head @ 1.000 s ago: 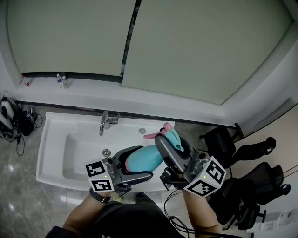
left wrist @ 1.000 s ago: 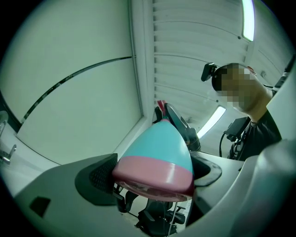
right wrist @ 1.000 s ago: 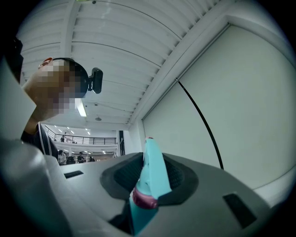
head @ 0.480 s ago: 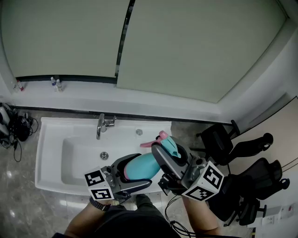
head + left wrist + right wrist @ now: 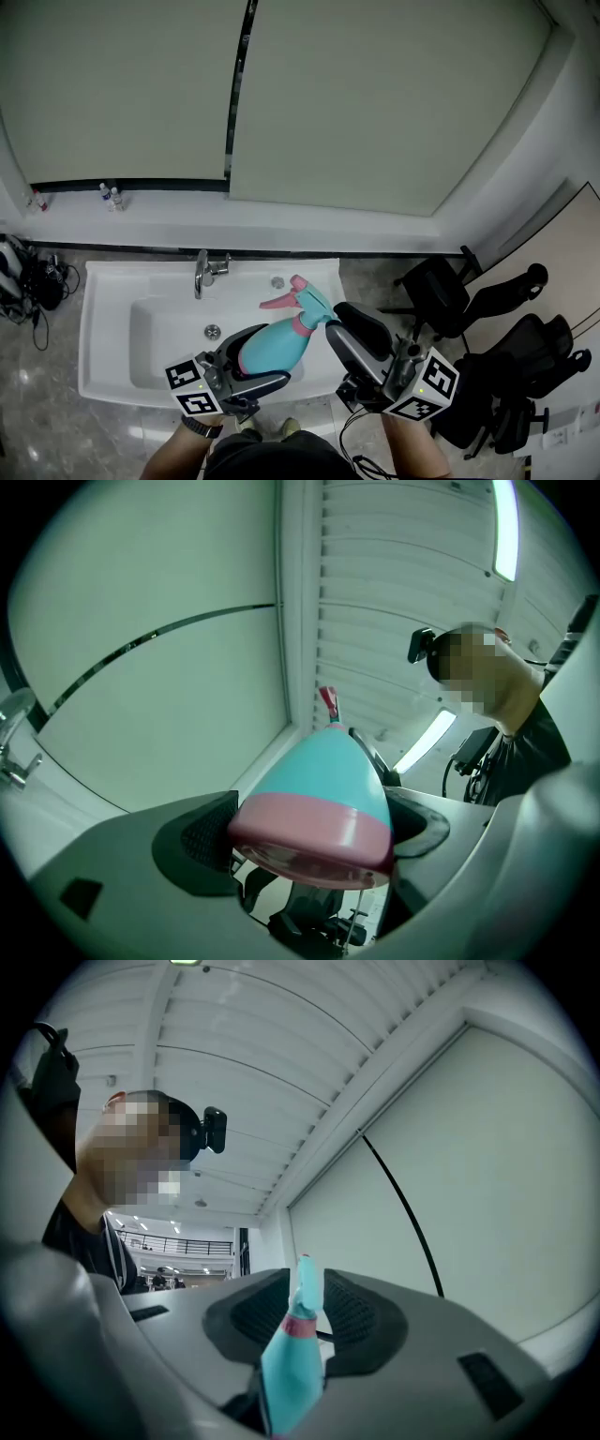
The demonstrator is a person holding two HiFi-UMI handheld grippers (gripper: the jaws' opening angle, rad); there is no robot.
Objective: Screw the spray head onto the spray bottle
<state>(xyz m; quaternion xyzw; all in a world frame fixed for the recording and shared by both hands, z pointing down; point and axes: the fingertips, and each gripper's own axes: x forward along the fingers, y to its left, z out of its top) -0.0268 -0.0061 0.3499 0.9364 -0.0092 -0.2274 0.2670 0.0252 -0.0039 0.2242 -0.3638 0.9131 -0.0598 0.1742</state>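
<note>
- Head view: the left claw (image 5: 278, 353) is clamped on the lower body of the spray bottle (image 5: 272, 342). The bottle is held tilted in the air over the front right part of the sink (image 5: 103, 319).
- The spray head (image 5: 302, 300) sits on the bottle's neck, above the collar (image 5: 306, 324). Its pink trigger (image 5: 277, 302) points toward the faucet (image 5: 204, 270). How far it is threaded on cannot be told.
- Left gripper view: both pads press against the bottle at its pink base band (image 5: 314, 832). The teal body tapers away from the camera.
- The right claw (image 5: 335, 320) is just beside the collar on its right and appears clear of it. Its jaws stand a narrow gap apart and hold nothing.
- Right gripper view: the bottle and spray head show through the gap between the jaws.
</note>
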